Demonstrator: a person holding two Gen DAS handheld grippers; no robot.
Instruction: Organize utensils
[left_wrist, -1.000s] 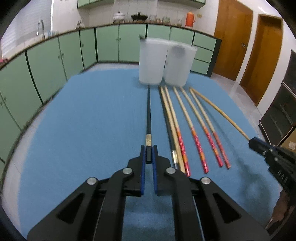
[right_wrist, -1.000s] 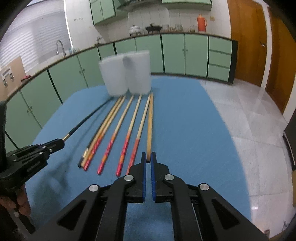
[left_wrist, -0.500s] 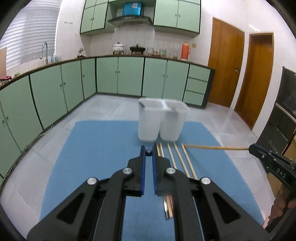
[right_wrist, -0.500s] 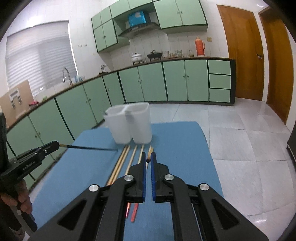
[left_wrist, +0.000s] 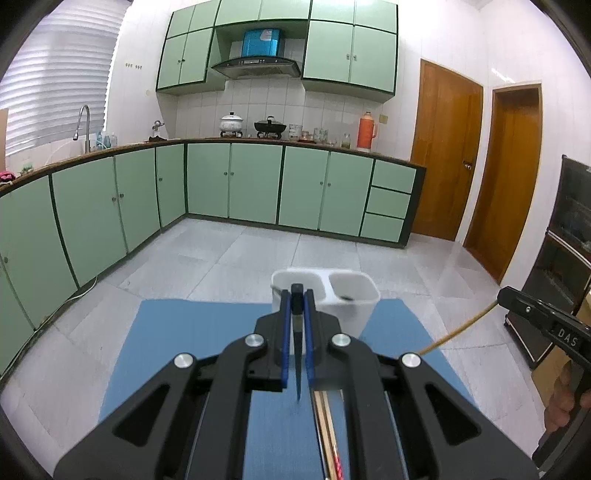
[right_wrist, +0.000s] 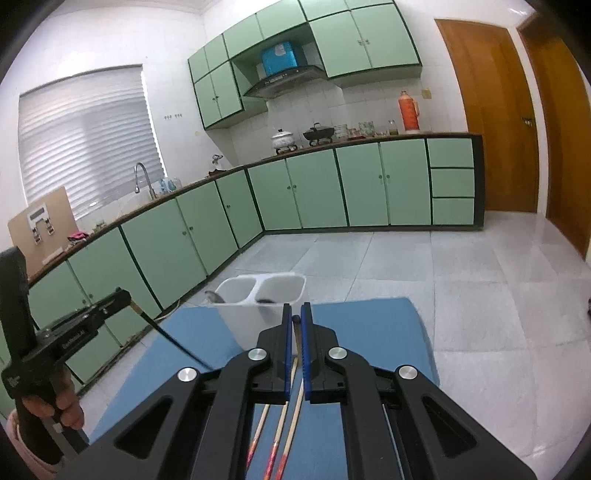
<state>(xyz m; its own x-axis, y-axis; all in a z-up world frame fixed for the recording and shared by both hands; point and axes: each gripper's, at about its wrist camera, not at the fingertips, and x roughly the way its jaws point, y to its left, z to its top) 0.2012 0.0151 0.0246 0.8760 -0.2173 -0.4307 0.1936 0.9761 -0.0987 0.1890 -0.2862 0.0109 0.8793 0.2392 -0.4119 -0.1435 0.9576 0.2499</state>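
Left wrist view: left gripper (left_wrist: 296, 295), jaws closed on a black chopstick (left_wrist: 297, 373) hanging point-down above the blue mat (left_wrist: 199, 339). White two-cup holder (left_wrist: 354, 306) stands at the mat's far edge. More chopsticks (left_wrist: 327, 424) lie on the mat below.

Right wrist view: right gripper (right_wrist: 294, 314), jaws closed on a pale wooden chopstick (right_wrist: 295, 398), raised over the mat near the holder (right_wrist: 258, 295).

Green cabinets (left_wrist: 255, 184), tiled floor (left_wrist: 229, 258)
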